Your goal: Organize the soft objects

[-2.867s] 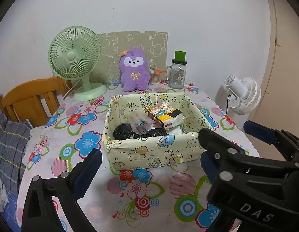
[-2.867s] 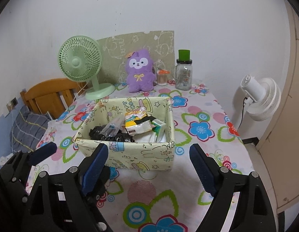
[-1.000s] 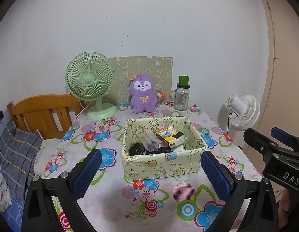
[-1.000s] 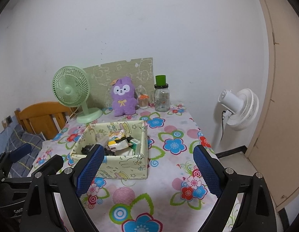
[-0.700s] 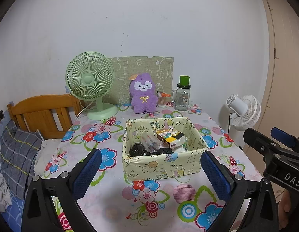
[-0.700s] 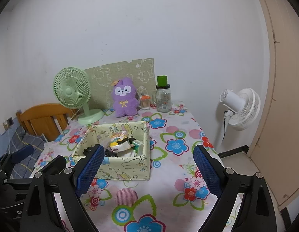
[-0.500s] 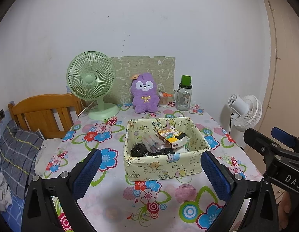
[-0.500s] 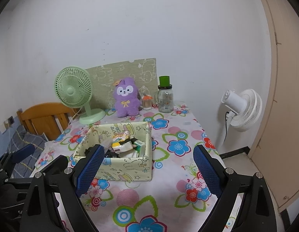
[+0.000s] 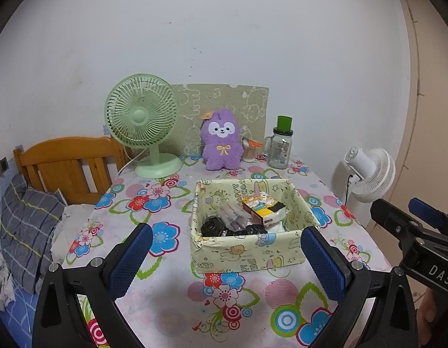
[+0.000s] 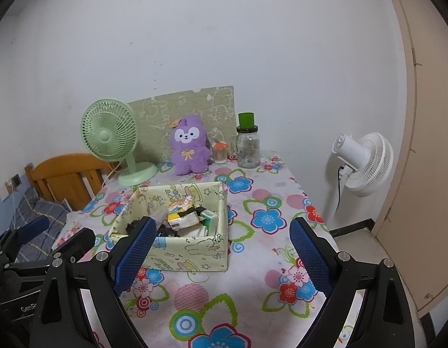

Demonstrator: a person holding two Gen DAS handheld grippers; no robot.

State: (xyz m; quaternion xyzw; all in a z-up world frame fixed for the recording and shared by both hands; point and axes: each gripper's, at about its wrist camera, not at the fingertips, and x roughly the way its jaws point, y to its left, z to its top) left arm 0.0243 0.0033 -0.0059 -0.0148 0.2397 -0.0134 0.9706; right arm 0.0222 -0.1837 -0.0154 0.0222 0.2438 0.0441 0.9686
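Plush toy (image 9: 222,142) upright | right tongs (image 9: 421,220) marked "DAS"

left gripper (image 9: 224,258): backing away from box (image 9: 247,250), rising
right gripper (image 10: 221,253): backing away too, drifting right

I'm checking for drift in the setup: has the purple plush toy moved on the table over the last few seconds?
No. The purple plush toy sits between the green fan and the glass jar, against the patterned board, as before; only the cameras pulled back.
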